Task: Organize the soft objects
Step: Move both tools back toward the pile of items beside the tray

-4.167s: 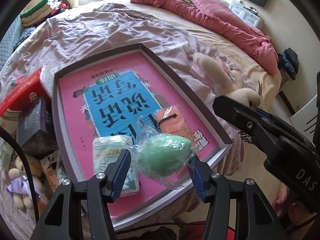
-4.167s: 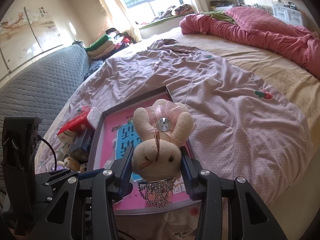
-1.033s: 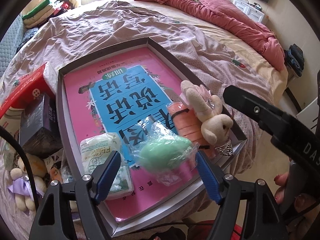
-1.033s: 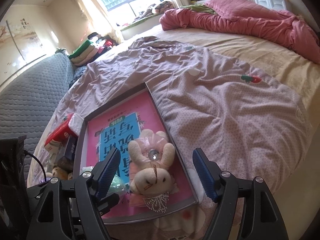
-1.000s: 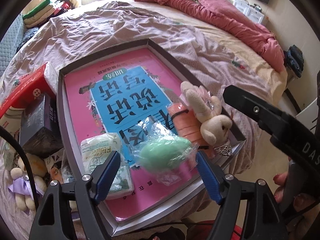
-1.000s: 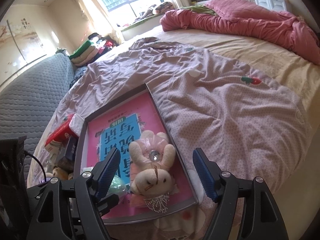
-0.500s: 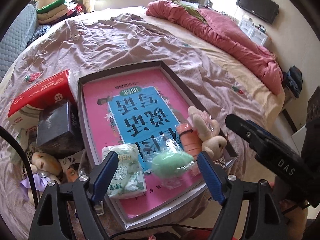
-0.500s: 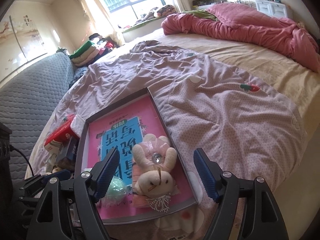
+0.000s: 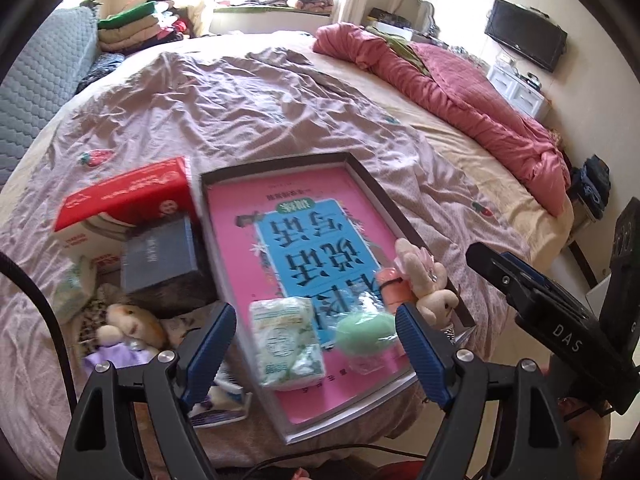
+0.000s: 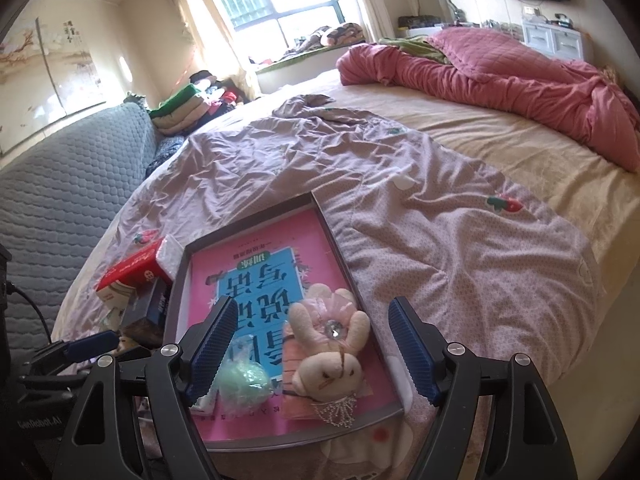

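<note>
A shallow pink-bottomed box tray (image 9: 376,190) (image 10: 340,248) lies on the bed. In it lie a cream plush rabbit (image 10: 328,364) (image 9: 430,294), a wrapped green sponge (image 9: 366,334) (image 10: 244,384), an orange wrapped item (image 9: 390,286) and a white-green tissue pack (image 9: 286,342). My left gripper (image 9: 316,352) is open and empty, above the tray's near end. My right gripper (image 10: 310,348) is open and empty, above the rabbit. A second small plush toy (image 9: 128,326) lies left of the tray.
A red-and-white box (image 9: 124,200) (image 10: 130,270) and a dark box (image 9: 160,254) sit left of the tray among small packets. A rumpled lilac sheet (image 10: 400,184) covers the bed, with a pink quilt (image 10: 500,76) at the far side. The bed edge runs close below the tray.
The right gripper has let go of the rabbit, which now lies in the tray. Both grippers have drawn back and up from the tray; the left view has swung leftward.
</note>
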Action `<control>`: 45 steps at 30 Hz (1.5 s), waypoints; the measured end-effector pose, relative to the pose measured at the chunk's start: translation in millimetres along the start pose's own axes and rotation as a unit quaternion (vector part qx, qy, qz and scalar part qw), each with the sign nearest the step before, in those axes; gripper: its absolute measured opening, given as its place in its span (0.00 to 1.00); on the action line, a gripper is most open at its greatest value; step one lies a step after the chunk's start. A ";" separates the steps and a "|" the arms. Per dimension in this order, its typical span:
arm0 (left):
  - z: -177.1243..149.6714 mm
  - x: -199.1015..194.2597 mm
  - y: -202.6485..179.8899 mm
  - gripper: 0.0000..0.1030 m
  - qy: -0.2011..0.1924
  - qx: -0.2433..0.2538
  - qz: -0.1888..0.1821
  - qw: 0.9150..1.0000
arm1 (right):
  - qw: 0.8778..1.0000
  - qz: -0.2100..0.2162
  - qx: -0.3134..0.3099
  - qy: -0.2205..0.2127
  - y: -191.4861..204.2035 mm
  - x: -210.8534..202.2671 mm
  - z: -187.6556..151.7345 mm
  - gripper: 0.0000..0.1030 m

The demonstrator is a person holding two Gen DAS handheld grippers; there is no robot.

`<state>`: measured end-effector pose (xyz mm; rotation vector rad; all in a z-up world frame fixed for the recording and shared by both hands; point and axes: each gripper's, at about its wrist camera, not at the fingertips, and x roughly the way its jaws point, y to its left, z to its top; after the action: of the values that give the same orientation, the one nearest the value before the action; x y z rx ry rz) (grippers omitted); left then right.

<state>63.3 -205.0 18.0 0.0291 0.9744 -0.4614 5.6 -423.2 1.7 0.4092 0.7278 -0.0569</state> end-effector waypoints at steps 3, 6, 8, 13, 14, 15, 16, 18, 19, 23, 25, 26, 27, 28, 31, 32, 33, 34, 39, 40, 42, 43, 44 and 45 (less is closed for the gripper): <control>1.6 -12.3 10.3 0.79 -0.005 -0.009 0.010 1.000 | 1.000 0.014 -0.003 -0.001 8.5 -3.7 2.9 0.77; 2.5 -25.8 24.9 0.79 -0.005 -0.026 0.017 1.000 | 1.000 0.025 -0.012 -0.006 19.5 -10.9 6.0 0.77; 3.3 -37.4 37.2 0.79 -0.010 -0.038 0.022 0.999 | 0.999 0.033 -0.016 -0.010 27.3 -17.0 9.0 0.78; 4.0 -57.9 61.1 0.79 -0.021 -0.055 0.039 0.997 | 0.998 0.041 -0.035 -0.022 50.3 -29.0 16.2 0.78; 4.0 -62.9 67.6 0.79 -0.023 -0.060 0.045 0.997 | 0.998 0.043 -0.038 -0.023 54.8 -30.8 17.0 0.78; 4.2 -65.5 71.6 0.79 -0.024 -0.062 0.047 0.997 | 0.998 0.044 -0.041 -0.025 58.5 -32.4 17.6 0.78; 4.1 -69.8 77.4 0.79 -0.027 -0.066 0.051 0.996 | 0.998 0.047 -0.045 -0.027 63.7 -34.0 18.2 0.78; 3.9 -75.1 85.9 0.79 -0.031 -0.074 0.054 0.995 | 0.996 0.054 -0.057 -0.031 75.8 -37.4 19.6 0.78; 3.8 -79.5 91.5 0.79 -0.033 -0.080 0.056 0.995 | 0.996 0.057 -0.061 -0.034 80.4 -39.2 20.6 0.78; 3.6 -91.8 106.6 0.79 -0.038 -0.091 0.066 0.993 | 0.994 0.070 -0.076 -0.041 101.1 -46.2 24.7 0.78; 2.6 -95.5 115.2 0.79 -0.037 -0.098 0.069 0.992 | 0.993 0.074 -0.086 -0.044 111.0 -49.7 26.6 0.78; 2.5 -97.3 121.6 0.79 -0.036 -0.103 0.071 0.991 | 0.992 0.077 -0.090 -0.045 116.4 -51.3 27.3 0.78; 1.9 -99.9 128.8 0.79 -0.036 -0.111 0.071 0.991 | 0.991 0.081 -0.095 -0.046 122.0 -53.0 27.9 0.78; 1.3 -102.2 134.2 0.79 -0.037 -0.118 0.072 0.990 | 0.991 0.083 -0.098 -0.047 126.3 -54.4 28.2 0.78; -0.3 -110.3 144.1 0.79 -0.043 -0.126 0.076 0.988 | 0.989 0.090 -0.110 -0.051 141.2 -59.8 28.9 0.78; -0.9 -113.9 146.9 0.79 -0.045 -0.128 0.078 0.988 | 0.988 0.093 -0.112 -0.051 145.1 -60.7 28.9 0.78; -1.0 -115.7 148.6 0.79 -0.047 -0.129 0.079 0.987 | 0.988 0.095 -0.115 -0.051 148.0 -61.5 28.8 0.78; -1.7 -119.0 151.7 0.79 -0.049 -0.131 0.081 0.987 | 0.987 0.098 -0.118 -0.050 152.2 -62.1 28.3 0.78; -5.2 -128.1 166.4 0.79 -0.053 -0.140 0.092 0.984 | 0.984 0.108 -0.136 -0.042 169.7 -60.2 23.9 0.78; -6.1 -128.8 171.0 0.79 -0.053 -0.141 0.093 0.984 | 0.983 0.111 -0.138 -0.040 173.0 -59.1 22.2 0.78; -8.5 -129.4 179.4 0.79 -0.052 -0.147 0.099 0.983 | 0.983 0.114 -0.142 -0.035 178.0 -56.4 19.0 0.78; -10.3 -129.1 185.0 0.79 -0.050 -0.154 0.101 0.982 | 0.982 0.115 -0.143 -0.032 179.9 -54.9 17.7 0.78; -11.8 -129.0 189.0 0.79 -0.050 -0.159 0.102 0.981 | 0.982 0.116 -0.144 -0.031 181.9 -53.9 16.6 0.78; -13.5 -129.0 191.9 0.79 -0.050 -0.162 0.102 0.980 | 0.982 0.117 -0.145 -0.030 184.7 -52.7 14.9 0.78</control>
<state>66.5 18.3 79.2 -0.1844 0.9271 -0.1110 10.8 -263.8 109.8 0.2101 0.6134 0.2561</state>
